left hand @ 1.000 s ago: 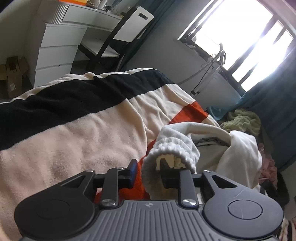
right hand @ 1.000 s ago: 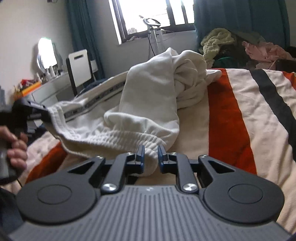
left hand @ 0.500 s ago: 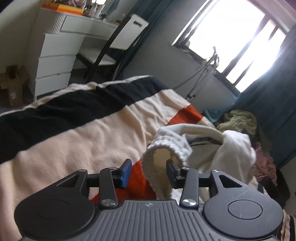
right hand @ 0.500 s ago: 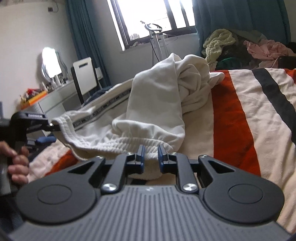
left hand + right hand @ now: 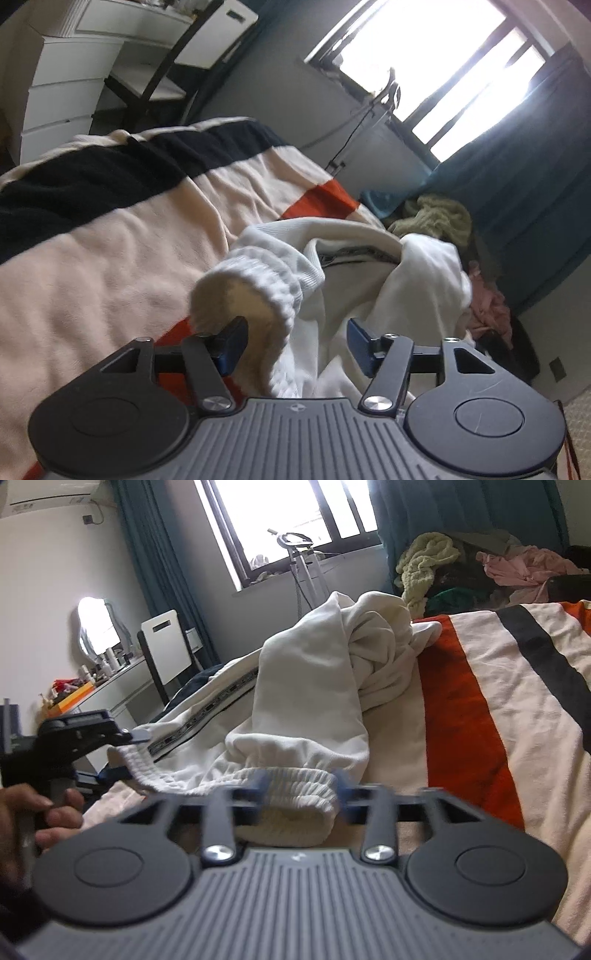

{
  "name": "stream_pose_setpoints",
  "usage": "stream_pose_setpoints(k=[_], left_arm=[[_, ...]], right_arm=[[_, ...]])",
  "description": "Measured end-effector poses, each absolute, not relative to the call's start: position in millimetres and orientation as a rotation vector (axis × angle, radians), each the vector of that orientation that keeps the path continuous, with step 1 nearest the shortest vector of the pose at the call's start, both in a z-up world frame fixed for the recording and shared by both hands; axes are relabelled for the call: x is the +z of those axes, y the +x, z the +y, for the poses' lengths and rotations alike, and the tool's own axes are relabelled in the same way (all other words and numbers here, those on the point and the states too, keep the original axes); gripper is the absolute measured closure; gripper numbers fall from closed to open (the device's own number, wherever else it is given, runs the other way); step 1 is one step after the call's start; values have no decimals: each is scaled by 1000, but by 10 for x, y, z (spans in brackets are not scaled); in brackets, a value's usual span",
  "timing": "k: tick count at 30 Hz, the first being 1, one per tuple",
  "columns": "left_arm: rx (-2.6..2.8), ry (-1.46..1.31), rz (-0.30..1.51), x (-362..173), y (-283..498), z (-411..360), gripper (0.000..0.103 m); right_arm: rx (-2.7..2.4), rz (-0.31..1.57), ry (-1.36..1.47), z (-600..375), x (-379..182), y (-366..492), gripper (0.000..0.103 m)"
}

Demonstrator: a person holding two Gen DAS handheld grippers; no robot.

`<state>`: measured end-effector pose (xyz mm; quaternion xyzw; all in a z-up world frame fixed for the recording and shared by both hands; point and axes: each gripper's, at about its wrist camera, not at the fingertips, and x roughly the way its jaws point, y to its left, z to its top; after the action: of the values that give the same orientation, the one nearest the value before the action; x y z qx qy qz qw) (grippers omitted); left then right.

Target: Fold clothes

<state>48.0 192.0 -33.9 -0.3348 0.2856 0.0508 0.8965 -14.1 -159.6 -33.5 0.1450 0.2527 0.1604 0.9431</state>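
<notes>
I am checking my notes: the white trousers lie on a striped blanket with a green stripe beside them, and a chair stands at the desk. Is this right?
Not quite. The stripe beside the white trousers is orange-red, not green; the right wrist view shows it clearly. The rest holds: the striped blanket bears the trousers, and a chair stands at the desk.
</notes>
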Motion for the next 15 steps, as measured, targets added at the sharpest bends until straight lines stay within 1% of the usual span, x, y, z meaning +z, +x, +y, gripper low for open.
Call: stream_pose_setpoints(k=[1,3,6,9,10,12,13,14,15], left_arm=[[114,-688,603,-366,541,1924,36],[127,-704,635,-433,645,1970,36],[129,-730,670,-489,776,2056,36],[122,-686,690,-492,899,2104,37],[120,-666,701,-504,944,2115,39],[108,-650,733,-592,1031,2126,39],[108,-630,747,-641,1076,2124,47],[133,-596,761,-691,1127,2125,62],[160,-561,775,-740,1177,2127,65]], right_arm=[[323,513,300,-1602,-340,-131,16],[316,509,312,-1621,-350,-116,18],[321,514,328,-1636,-372,-85,18],[326,522,323,-1617,-386,-61,18],[329,525,321,-1607,-389,-50,18],[338,533,322,-1584,-392,-28,18],[341,537,323,-1574,-392,-20,18],[344,543,326,-1566,-393,-13,18],[346,548,329,-1562,-396,-3,18]])
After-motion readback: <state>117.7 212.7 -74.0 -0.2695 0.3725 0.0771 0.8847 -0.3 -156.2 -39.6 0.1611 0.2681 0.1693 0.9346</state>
